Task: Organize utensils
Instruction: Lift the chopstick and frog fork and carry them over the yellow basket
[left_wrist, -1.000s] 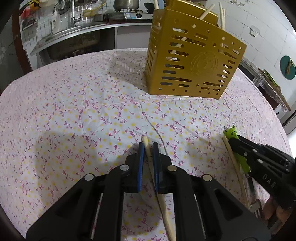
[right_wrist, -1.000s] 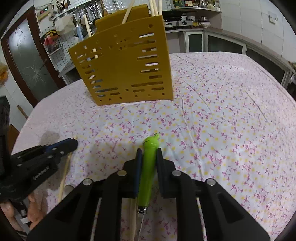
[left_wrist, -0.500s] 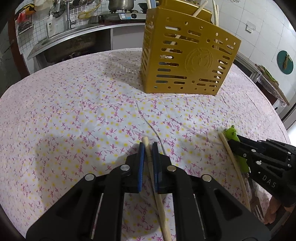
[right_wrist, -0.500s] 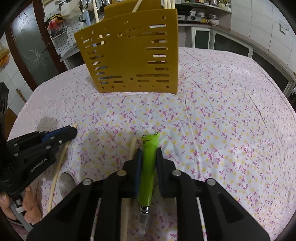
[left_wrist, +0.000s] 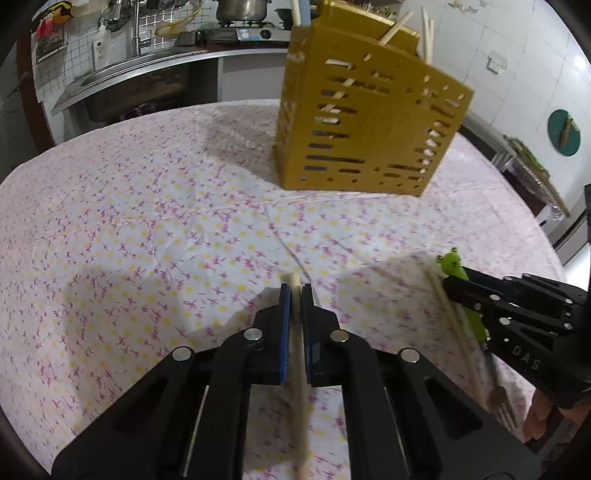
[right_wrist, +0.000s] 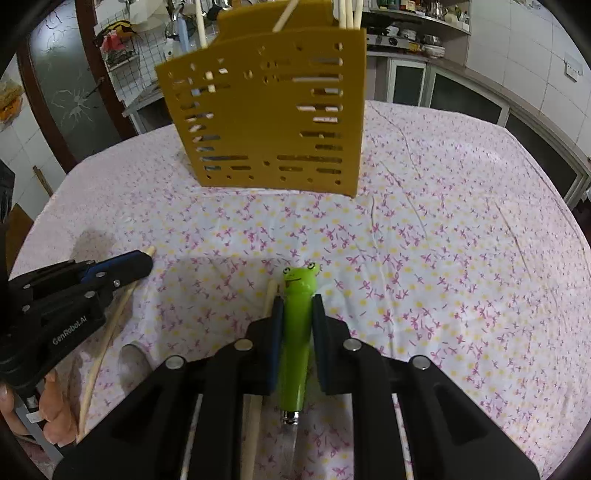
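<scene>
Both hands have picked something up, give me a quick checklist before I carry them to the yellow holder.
1. Left gripper shut on chopstick: ok.
2. Right gripper shut on frog fork: ok.
3. Second chopstick beside the fork, outside the fingers; whether it is caught: cannot tell.
4. Holder upright on the cloth: ok.
5. Cloth between grippers and holder bare: ok.
6. Free room inside the holder: cannot tell.

Your table (left_wrist: 110, 229) carries a white cloth printed with pink and yellow flowers, creased down the middle. A yellow slotted utensil holder (right_wrist: 269, 122) stands upright directly on it.
</scene>
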